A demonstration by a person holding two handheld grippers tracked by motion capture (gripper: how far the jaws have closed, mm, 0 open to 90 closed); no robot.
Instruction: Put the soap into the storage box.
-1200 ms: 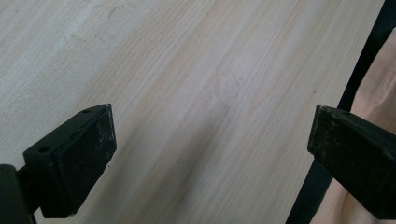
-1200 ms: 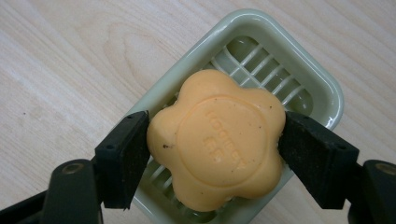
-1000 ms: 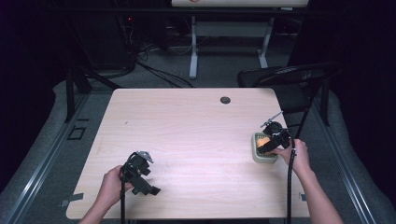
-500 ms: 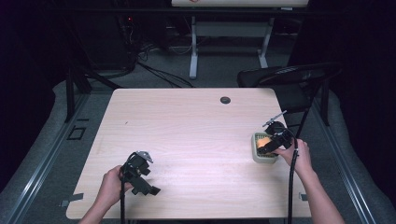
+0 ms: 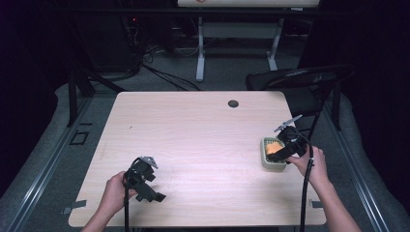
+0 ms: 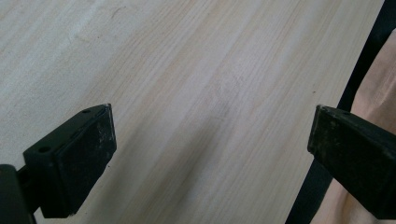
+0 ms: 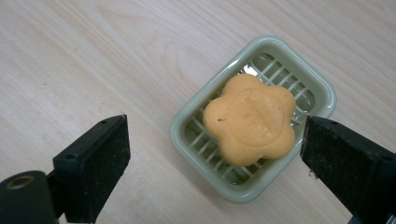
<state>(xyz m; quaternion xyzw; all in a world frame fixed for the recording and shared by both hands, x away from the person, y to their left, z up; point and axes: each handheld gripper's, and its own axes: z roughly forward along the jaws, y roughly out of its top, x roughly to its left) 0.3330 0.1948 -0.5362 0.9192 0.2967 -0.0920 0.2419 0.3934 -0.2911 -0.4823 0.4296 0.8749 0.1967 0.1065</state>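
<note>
Soap [image 7: 250, 125] sits in dish [image 7: 184, 135] below right gripper [image 7: 212, 163], jaws just opened wide, nothing btwn them.

dim lab: cables [image 5: 159, 72], bare table [image 5: 193, 140]

At the right edge of the table [image 5: 193, 130], mid-frame in the high view, a soap dish [image 5: 269, 159] sits with a soap bar [image 5: 273, 147] lying in it. The right gripper [image 5: 284, 145] hangs just over the dish. Far across, at the lower left of the frame, the left gripper [image 5: 145, 186] rests near the table's front edge. A small grommet [image 5: 233, 103] lies toward the table's back edge, upper centre. Behind the table's right corner stands a chair [image 5: 295, 79].
</note>
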